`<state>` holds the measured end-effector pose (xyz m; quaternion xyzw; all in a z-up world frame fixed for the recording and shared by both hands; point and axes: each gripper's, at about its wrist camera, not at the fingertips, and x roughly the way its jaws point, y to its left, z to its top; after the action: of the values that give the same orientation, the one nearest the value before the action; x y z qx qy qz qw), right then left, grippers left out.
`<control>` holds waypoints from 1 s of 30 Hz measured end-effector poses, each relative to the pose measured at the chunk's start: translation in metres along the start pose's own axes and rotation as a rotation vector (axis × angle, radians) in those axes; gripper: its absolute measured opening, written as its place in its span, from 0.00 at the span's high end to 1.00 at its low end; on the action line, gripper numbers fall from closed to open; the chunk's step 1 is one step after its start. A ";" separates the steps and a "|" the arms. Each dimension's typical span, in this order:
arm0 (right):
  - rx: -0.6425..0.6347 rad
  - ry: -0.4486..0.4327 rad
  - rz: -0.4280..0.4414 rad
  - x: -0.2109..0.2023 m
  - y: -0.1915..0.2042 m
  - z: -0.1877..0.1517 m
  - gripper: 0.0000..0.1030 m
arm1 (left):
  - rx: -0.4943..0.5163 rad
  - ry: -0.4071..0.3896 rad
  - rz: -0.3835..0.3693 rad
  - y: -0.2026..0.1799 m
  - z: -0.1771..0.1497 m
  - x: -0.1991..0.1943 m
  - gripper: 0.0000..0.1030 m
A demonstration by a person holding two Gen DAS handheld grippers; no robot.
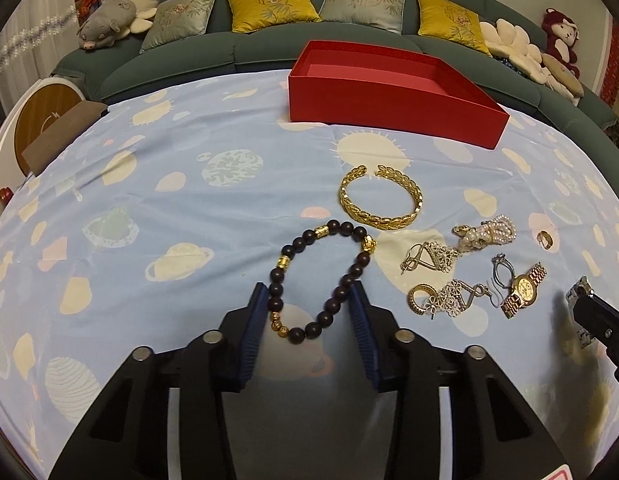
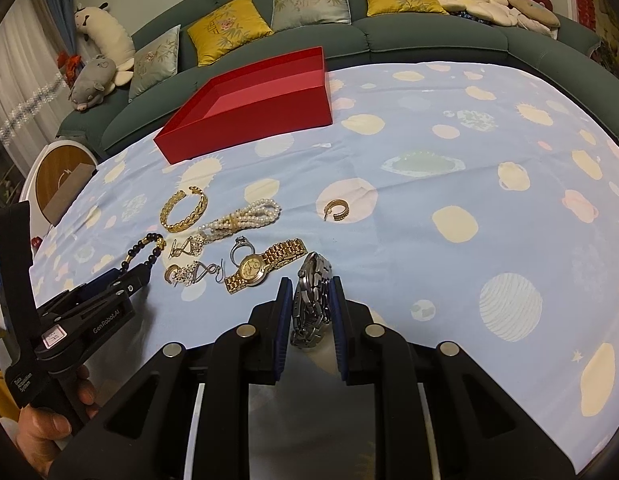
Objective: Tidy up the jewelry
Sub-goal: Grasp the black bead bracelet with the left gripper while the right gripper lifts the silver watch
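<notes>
My right hand-held gripper (image 2: 309,300) clamps the silver watch (image 2: 311,300), left hand-held gripper (image 1: 309,304) spread around the bead bracelet (image 1: 321,276); next, carry to the red box (image 2: 249,108) at eleven o'clock.

Matt red card box (image 1: 393,98), glossy gold-metal bracelet (image 1: 379,196), dark polished beads (image 1: 321,276), printed cloth (image 1: 189,216).

On the worktop (image 1: 169,208), the box (image 1: 389,96) sits at 12 o'clock. The bangle (image 1: 379,198) lies before it, the beaded bracelet (image 1: 321,276) at 7 o'clock of the bangle, and the pearl strand (image 1: 489,232), earrings (image 1: 441,296) and watch (image 1: 523,290) at 4 o'clock.
</notes>
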<state>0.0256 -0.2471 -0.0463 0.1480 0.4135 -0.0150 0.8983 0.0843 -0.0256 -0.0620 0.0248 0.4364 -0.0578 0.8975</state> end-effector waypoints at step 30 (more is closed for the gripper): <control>-0.086 -0.077 0.097 -0.024 0.043 0.013 0.82 | -0.090 -0.090 -0.206 0.035 0.017 -0.081 0.96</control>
<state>0.0260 -0.2116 -0.0099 0.1282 0.3711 0.0406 0.9188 0.0522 0.0143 0.0122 -0.0631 0.3980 -0.1314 0.9057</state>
